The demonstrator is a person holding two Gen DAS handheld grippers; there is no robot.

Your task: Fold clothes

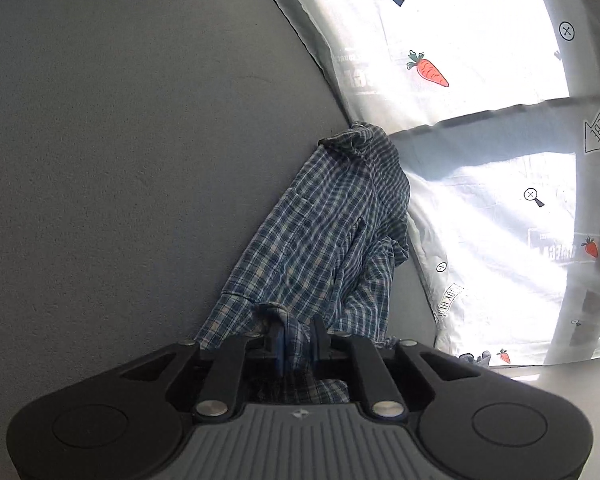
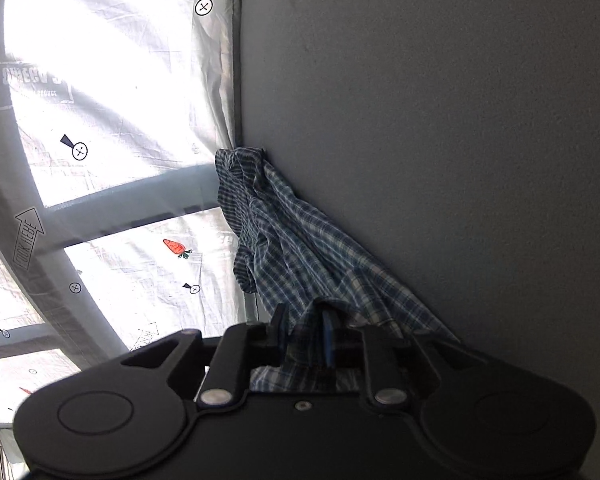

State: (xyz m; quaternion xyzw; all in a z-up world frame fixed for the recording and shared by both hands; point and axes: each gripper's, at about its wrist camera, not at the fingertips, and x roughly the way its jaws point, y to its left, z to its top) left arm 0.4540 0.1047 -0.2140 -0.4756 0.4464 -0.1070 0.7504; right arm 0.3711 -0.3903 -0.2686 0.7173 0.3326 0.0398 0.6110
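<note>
A blue and white plaid shirt (image 1: pixel 320 232) hangs stretched out in front of both grippers. My left gripper (image 1: pixel 294 340) is shut on a bunched edge of the shirt, with cloth pinched between its fingers. My right gripper (image 2: pixel 306 334) is shut on another bunched edge of the same shirt (image 2: pixel 300 248). The shirt runs away from each gripper toward a far gathered end that sits where the grey surface meets the white sheet. Most of the shirt's shape is hidden in folds.
A plain grey surface (image 1: pixel 120 140) fills one side of each view, shown also in the right wrist view (image 2: pixel 460 140). A white sheet (image 1: pixel 460 40) printed with carrots and magnifier marks lies beside it, brightly lit, also in the right wrist view (image 2: pixel 120 100).
</note>
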